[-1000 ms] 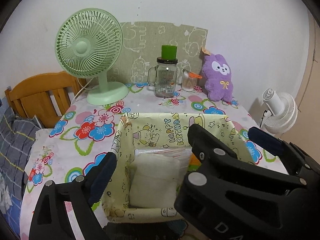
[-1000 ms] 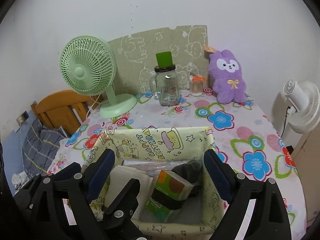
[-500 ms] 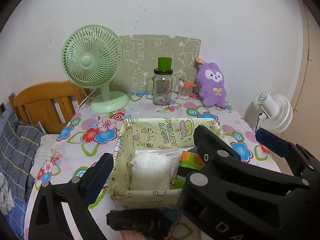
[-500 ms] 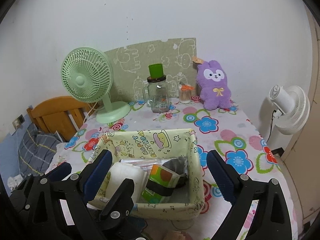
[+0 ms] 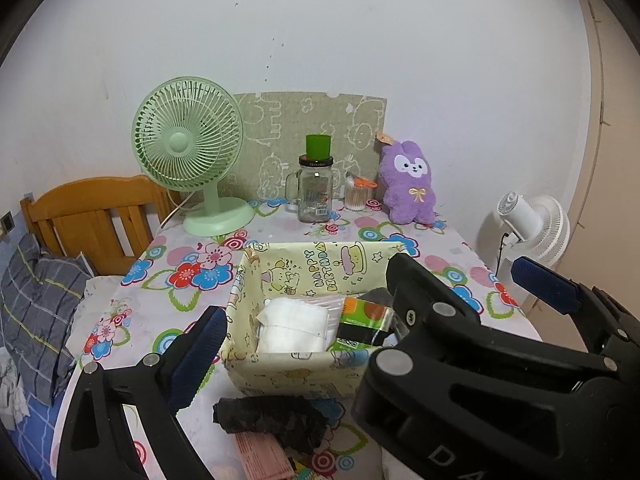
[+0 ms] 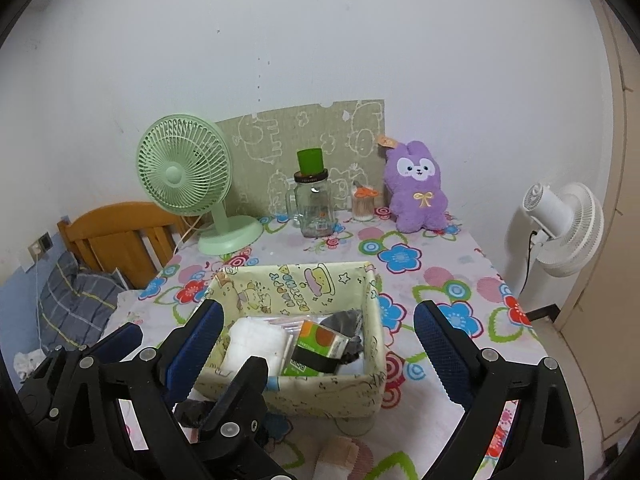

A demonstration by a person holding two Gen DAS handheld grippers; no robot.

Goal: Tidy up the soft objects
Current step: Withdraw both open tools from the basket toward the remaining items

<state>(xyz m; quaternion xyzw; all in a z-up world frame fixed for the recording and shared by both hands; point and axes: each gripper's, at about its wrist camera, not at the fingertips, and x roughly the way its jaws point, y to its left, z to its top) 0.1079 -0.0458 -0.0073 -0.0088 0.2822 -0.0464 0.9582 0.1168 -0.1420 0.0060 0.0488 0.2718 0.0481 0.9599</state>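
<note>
Left wrist view: the left gripper (image 5: 368, 304) is spread wide and holds nothing, its blue-padded fingers (image 5: 200, 340) reaching either side of a pale yellow cartoon-print fabric basket (image 5: 296, 376) on the flower-patterned desk (image 5: 168, 308). Inside the basket lie a white padded pack (image 5: 292, 326) at its left, a green-and-orange packet (image 5: 364, 322) beside it, and something dark grey behind, partly hidden. Just in front of the basket, on the desk, lies a crumpled black soft cloth (image 5: 272, 420), with a pink packet (image 5: 260, 454) partly under its near edge. A purple plush rabbit (image 5: 410, 182) sits upright at the far edge, near a glass jar (image 5: 314, 194) and a green fan (image 5: 192, 148).

Right wrist view: the right gripper (image 6: 316, 340) is likewise wide apart and empty, framing the same basket (image 6: 320, 394). The white pack (image 6: 256, 344), the packet (image 6: 320, 346) and a dark grey cloth (image 6: 348, 322) fill it. A pale folded item (image 6: 340, 456) lies on the desk at the near edge; the black cloth (image 6: 192, 410) is mostly hidden behind the other gripper.
</note>
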